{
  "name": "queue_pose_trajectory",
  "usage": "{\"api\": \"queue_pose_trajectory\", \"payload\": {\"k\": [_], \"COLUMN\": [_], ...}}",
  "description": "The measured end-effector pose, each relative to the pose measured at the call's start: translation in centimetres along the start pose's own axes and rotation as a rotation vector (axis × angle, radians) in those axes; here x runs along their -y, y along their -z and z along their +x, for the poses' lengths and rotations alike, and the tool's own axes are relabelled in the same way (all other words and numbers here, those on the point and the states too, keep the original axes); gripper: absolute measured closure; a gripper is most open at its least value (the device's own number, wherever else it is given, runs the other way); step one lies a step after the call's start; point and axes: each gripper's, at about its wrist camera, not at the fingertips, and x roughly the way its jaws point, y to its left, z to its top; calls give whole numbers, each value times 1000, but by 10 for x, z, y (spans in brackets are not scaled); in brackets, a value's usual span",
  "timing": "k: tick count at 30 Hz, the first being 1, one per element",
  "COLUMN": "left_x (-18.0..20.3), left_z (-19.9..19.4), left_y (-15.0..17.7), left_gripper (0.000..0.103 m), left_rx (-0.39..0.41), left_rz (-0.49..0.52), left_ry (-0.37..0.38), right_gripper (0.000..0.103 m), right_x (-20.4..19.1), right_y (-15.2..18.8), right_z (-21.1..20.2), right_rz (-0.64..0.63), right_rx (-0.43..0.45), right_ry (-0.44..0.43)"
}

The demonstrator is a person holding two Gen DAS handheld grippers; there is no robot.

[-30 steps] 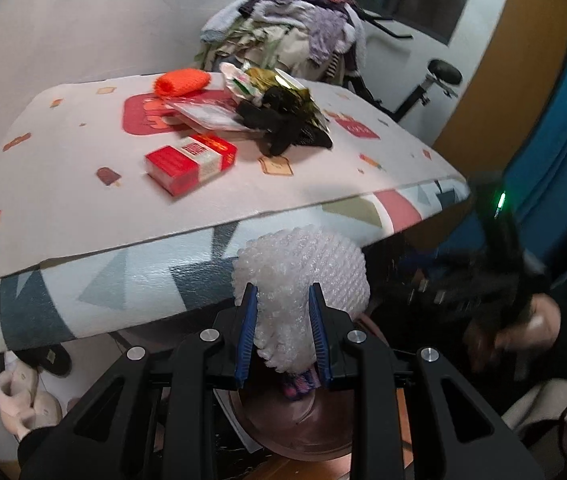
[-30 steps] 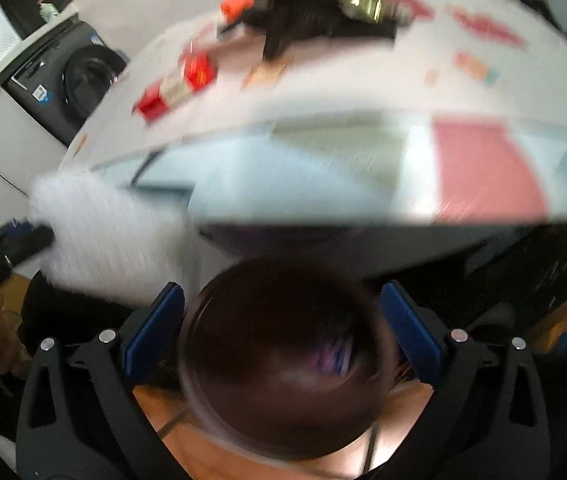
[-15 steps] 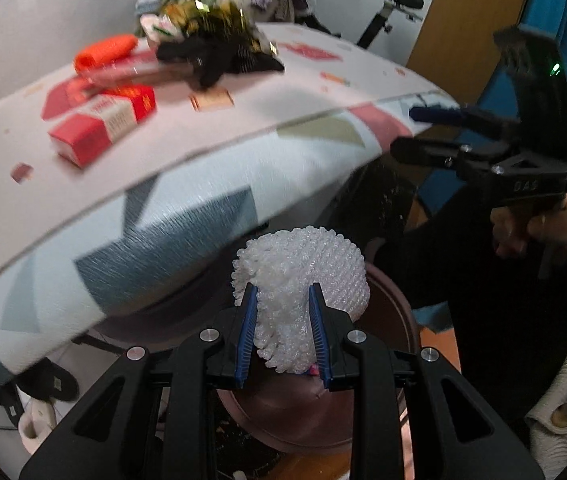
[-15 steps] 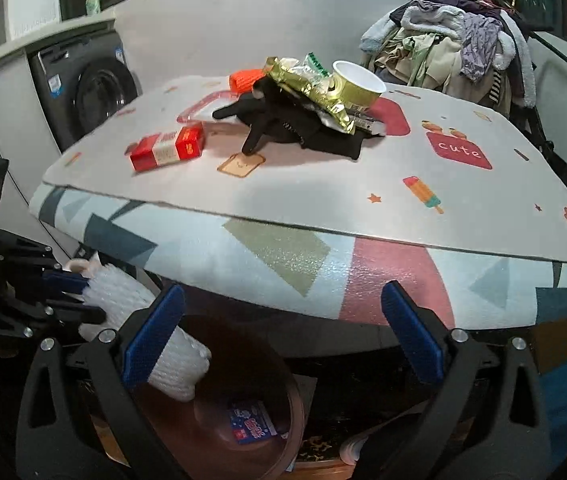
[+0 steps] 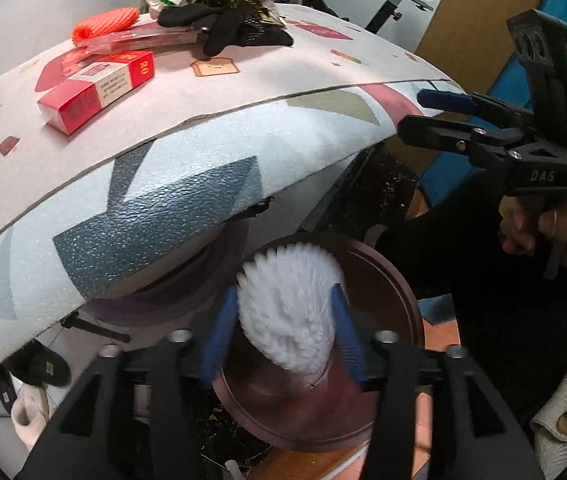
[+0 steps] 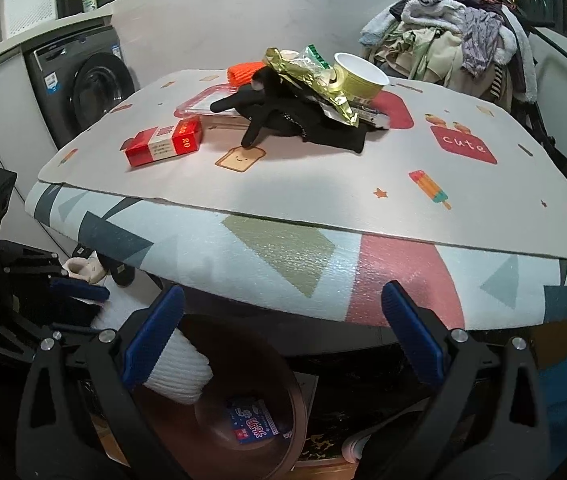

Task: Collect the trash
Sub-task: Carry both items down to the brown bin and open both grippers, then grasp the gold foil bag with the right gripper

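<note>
1. My left hand-held gripper (image 5: 286,334) has its jaws spread around the white foam net (image 5: 289,312), above the brown bin (image 5: 399,280) under the table's (image 6: 323,184) front edge.
2. The net looks light, soft and springy; I grip its middle.
3. My right hand-held gripper (image 6: 283,336) is wide open, empty.
</note>
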Motion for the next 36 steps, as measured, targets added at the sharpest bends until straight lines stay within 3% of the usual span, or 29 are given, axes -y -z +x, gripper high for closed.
{"api": "queue_pose_trajectory", "payload": {"k": [3,12,21,26,30,36], "left_x": [-5,-9,-27,-45,-61,-86], "left_z": [-5,-21,-50,-78,-101,-123], "left_y": [0,-3,-8,-17,-29,-45], "left_gripper": [28,6,6,6,6,6], "left_rx": [22,89,212,291,341,375], "left_rz": [-24,-50,-121,-149,-175,-245], "left_ry": [2,-16,-106,-197,-235,-235], "right_gripper": [6,6,6,6,6,6], "right_x": [0,2,17,21,18,26], "right_y": [0,-1,-3,-9,-23,-64], "right_z": [2,1,-3,-7,-11,-6], "right_rz": [4,12,79,93,31,-16], "right_rx": [-7,1,14,23,23,71], "right_ry": [2,-1,-36,-80,19,72]}}
